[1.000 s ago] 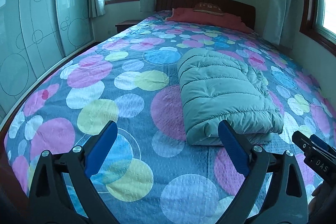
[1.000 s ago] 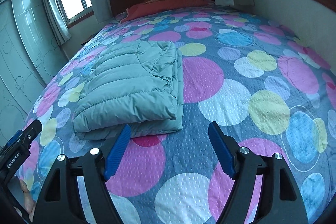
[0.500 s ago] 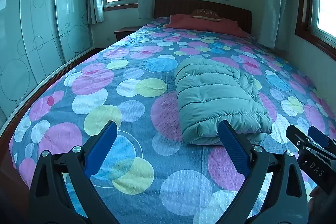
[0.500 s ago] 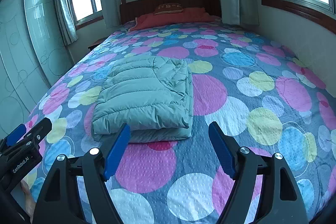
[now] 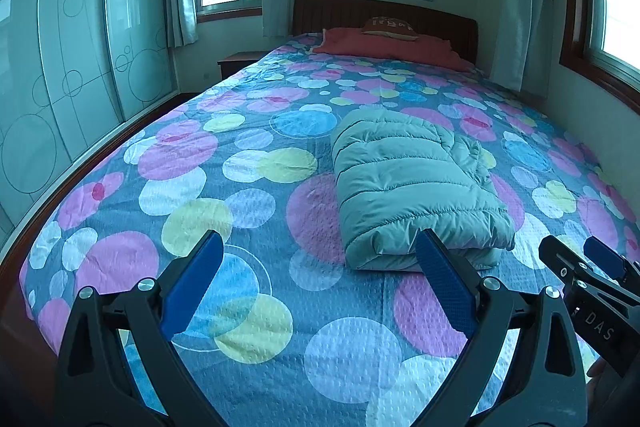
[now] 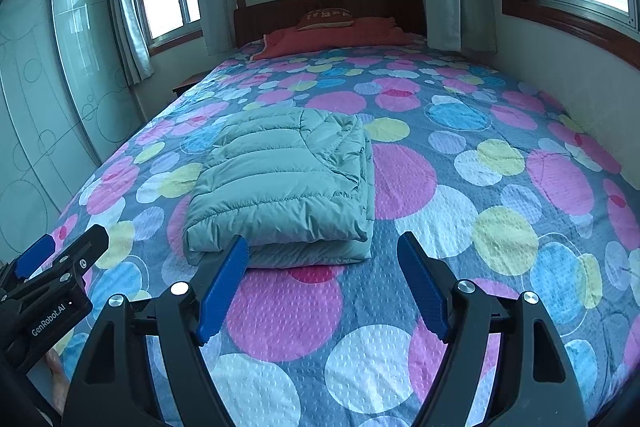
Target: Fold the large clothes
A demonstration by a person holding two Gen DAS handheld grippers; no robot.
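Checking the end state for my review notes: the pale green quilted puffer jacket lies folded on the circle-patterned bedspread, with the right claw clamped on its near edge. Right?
Not quite. The pale green quilted puffer jacket lies folded on the circle-patterned bedspread, but the right claw is open and clear of it, as the right wrist view shows.

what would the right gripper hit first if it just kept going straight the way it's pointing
Probably the bedspread. The right gripper is open, empty and angled down at the bed, just short of the folded puffer jacket. The jacket's near right corner sits close to that line, so depth leaves some doubt.
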